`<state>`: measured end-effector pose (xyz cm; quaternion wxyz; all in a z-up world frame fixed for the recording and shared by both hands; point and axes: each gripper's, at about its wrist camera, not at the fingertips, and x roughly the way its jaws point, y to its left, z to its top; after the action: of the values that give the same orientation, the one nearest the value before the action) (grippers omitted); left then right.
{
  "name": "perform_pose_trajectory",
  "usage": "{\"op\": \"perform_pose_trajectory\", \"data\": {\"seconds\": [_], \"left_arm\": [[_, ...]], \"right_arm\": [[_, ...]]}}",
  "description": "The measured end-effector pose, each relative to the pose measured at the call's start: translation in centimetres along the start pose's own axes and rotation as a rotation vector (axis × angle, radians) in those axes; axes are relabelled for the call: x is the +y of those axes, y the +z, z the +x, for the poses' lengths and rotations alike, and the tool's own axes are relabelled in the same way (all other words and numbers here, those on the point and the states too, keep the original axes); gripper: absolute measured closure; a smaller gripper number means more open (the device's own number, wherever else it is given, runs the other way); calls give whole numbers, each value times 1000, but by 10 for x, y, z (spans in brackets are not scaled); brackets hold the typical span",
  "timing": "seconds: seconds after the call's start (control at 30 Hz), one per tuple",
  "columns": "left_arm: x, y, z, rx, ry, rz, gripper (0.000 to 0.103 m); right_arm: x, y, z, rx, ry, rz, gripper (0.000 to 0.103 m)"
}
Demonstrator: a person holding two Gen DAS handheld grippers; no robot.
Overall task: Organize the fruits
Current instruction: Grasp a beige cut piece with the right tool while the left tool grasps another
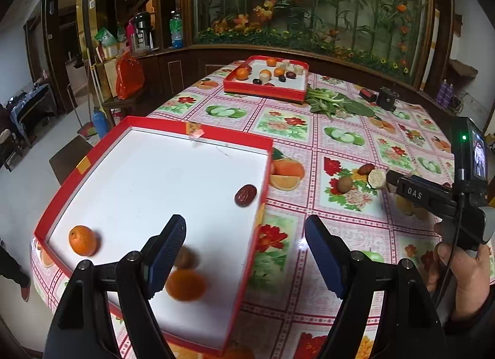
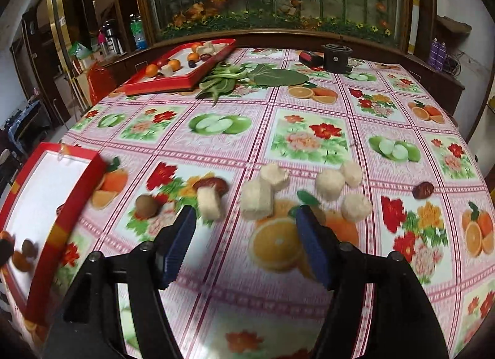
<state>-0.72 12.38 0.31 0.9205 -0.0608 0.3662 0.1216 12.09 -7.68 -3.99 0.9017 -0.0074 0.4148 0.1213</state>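
My left gripper (image 1: 246, 236) is open and empty above the near red tray (image 1: 92, 157), which holds an orange (image 1: 82, 240), a second orange (image 1: 185, 284), a brown kiwi-like fruit (image 1: 187, 258) and a red date (image 1: 245, 195). My right gripper (image 2: 246, 219) is open and empty over the tablecloth. Just ahead of it lie several pale sugarcane pieces (image 2: 258, 199), a red date (image 2: 213, 185), a kiwi (image 2: 147, 205) and another date (image 2: 423, 189) at the right.
A far red tray (image 1: 266, 89) with oranges, dates and pale pieces stands at the table's back. Leafy greens (image 2: 235, 79) and a small black device (image 2: 335, 57) lie beyond. The round table's edge (image 1: 40, 266) drops off at left.
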Motion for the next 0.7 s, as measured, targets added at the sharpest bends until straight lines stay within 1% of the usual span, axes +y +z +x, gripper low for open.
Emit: {"op": "perform_pose_trajectory", "data": {"seconds": [0.03, 0.07, 0.13, 0.2, 0.3, 0.4, 0.47, 0.53, 0.57, 0.63, 0.67, 0.7], "left_arm": [[-3, 0, 1, 0, 0, 3, 24], [-5, 0, 1, 0, -2, 9, 24], [-8, -1, 1, 1, -3, 14, 24], [-13, 0, 4, 9, -9, 15, 24], [-23, 4, 7, 14, -29, 21, 24], [-40, 11, 14, 7, -45, 41, 24], [-50, 15, 17, 5, -54, 63, 24], [-60, 17, 21, 4, -53, 79, 24], [-63, 17, 22, 5, -61, 82, 24], [-72, 20, 26, -2, -72, 82, 24], [-78, 21, 30, 0, -78, 82, 24], [-86, 22, 35, 13, -85, 88, 24]], "right_arm": [[-1, 3, 6, 10, -9, -2, 42], [-2, 4, 10, 20, -9, 2, 44], [-5, 6, 10, 13, -9, 23, 46], [-11, 8, 12, 21, 11, 56, 54], [-19, 5, 8, 16, 54, 86, 54], [-24, 6, 6, 7, 42, 100, 54], [-20, 8, 12, 35, 42, 73, 54], [-12, 7, 23, 81, 30, 32, 54], [-11, 5, 28, 92, 20, 22, 57], [-12, 4, 28, 70, -9, 18, 69], [-14, 4, 28, 66, 2, 26, 73], [-18, 3, 27, 64, 21, 37, 75]]}}
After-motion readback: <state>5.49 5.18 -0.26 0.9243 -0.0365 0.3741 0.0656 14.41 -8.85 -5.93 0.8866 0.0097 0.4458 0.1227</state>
